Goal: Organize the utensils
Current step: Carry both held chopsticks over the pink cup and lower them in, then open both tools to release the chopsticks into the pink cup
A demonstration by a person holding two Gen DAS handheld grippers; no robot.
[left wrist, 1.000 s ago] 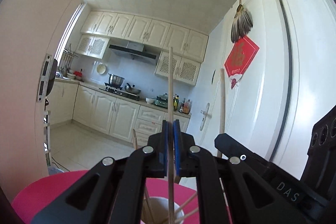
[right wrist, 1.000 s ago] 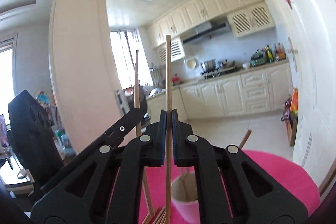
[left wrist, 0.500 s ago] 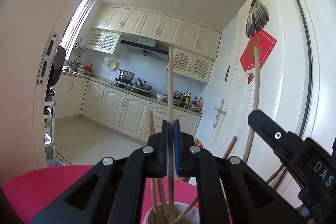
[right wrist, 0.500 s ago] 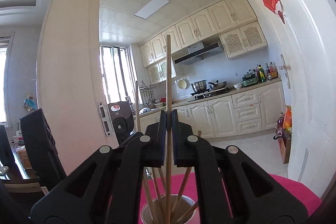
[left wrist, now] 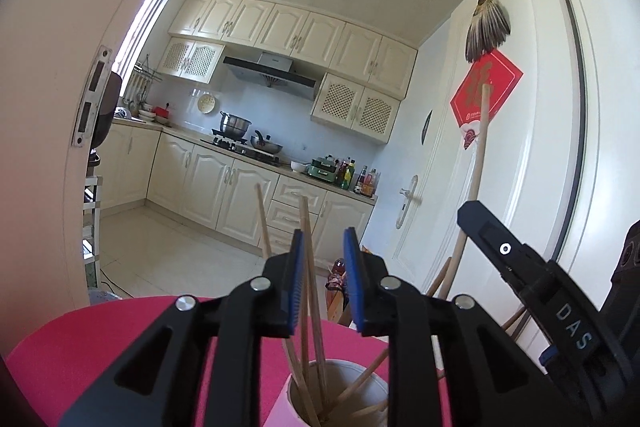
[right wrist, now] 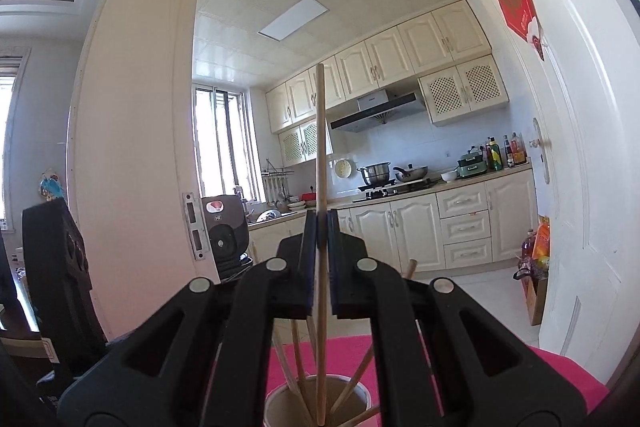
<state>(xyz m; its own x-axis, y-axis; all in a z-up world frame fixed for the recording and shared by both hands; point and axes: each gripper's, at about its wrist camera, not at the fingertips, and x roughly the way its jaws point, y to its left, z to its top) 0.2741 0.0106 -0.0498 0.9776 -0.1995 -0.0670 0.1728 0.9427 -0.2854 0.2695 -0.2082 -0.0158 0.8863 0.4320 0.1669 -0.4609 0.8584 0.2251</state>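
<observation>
A white paper cup (left wrist: pixel 340 393) stands on the pink table (left wrist: pixel 120 339) and holds several wooden chopsticks (left wrist: pixel 310 267). My left gripper (left wrist: pixel 322 243) is open above the cup, with loose chopsticks standing between its blue pads. My right gripper (right wrist: pixel 321 227) is shut on one upright wooden chopstick (right wrist: pixel 320 131), whose lower end reaches into the cup (right wrist: pixel 288 403). The right gripper's body and its chopstick (left wrist: pixel 478 163) show at the right of the left wrist view.
A white door (left wrist: pixel 540 147) with a red paper sign stands close on the right. A kitchen with cream cabinets (left wrist: pixel 224 187) lies behind. A dark chair back (right wrist: pixel 52 267) is at the left of the right wrist view.
My left gripper has opened and let go of its chopstick, which now rests in the cup. Both grippers have come lower over the cup. The right gripper still holds its chopstick.
</observation>
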